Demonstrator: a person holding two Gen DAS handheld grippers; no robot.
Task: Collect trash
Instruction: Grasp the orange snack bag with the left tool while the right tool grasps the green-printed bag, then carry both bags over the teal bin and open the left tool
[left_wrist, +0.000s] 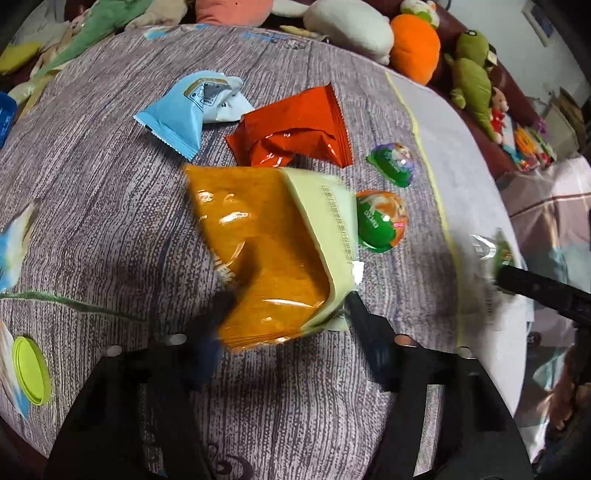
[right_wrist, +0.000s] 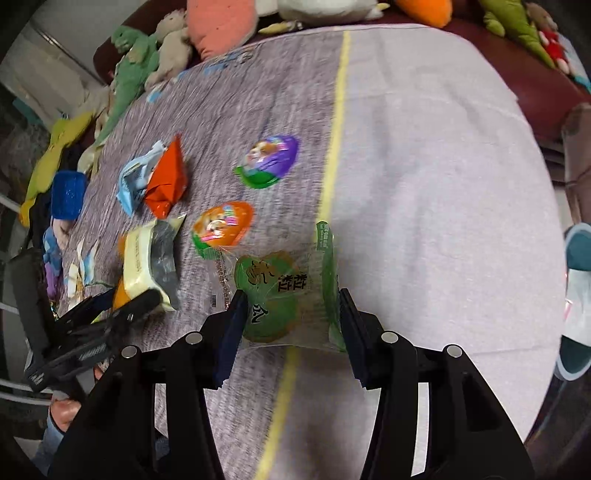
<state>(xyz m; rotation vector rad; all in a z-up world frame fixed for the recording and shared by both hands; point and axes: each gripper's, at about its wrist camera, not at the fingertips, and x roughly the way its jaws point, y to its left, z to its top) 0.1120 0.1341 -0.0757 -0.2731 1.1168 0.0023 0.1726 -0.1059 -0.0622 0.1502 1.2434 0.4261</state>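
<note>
Orange wrapper (left_wrist: 266, 258) pinched by left fingers (left_wrist: 354, 306), green-printed clear wrapper (right_wrist: 288, 295) pinched by right fingers (right_wrist: 347, 306)

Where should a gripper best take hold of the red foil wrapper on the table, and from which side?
Probably at a flat crimped end seam of the red foil wrapper, coming from above on the side nearest the purple jelly cup. The middle is puffed and crumpled, and the light blue wrapper crowds its other side.
</note>
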